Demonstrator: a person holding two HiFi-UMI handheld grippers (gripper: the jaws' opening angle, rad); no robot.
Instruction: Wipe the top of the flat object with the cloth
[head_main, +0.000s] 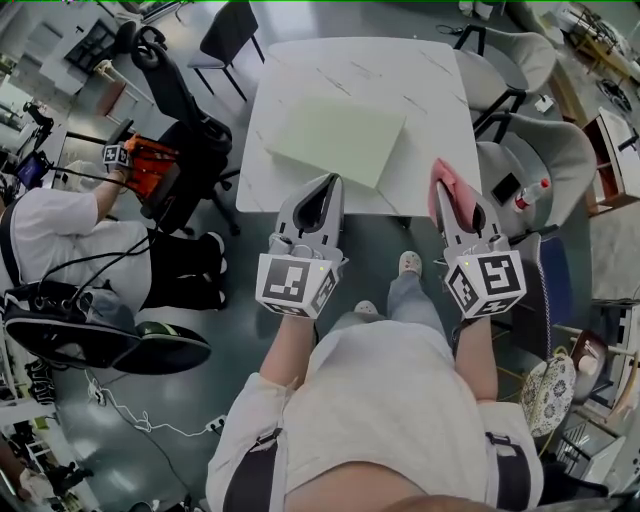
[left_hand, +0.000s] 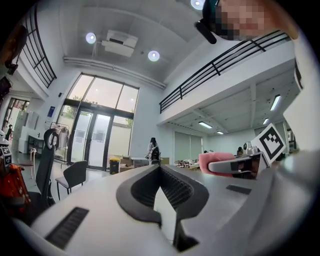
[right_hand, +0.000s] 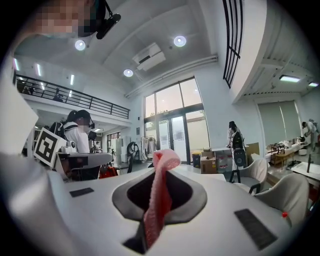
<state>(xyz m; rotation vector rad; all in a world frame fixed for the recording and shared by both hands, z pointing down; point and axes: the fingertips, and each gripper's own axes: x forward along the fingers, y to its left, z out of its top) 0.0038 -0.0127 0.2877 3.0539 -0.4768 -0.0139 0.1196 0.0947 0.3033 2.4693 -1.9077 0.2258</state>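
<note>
Head view: pale green flat object (head_main: 335, 140) lying on the white surface (head_main: 420, 80) toward its near edge, at 12 o'clock from the left gripper (head_main: 328, 188). Right gripper (head_main: 447, 190) at 3 o'clock of the left one, pinching the pink cloth (head_main: 440, 178). Both tips short of the object, so wiping judged not yet begun.

Left gripper view: jaws closed together on nothing, probably free to steady the object.

Right gripper view: jaws clamped narrow on the cloth (right_hand: 159, 200), with a fold standing up past the tips, likely left proud to drag across the top.

Fuzzy cloth (right_hand: 156, 202), smooth marble-look tbl (head_main: 420, 90)
</note>
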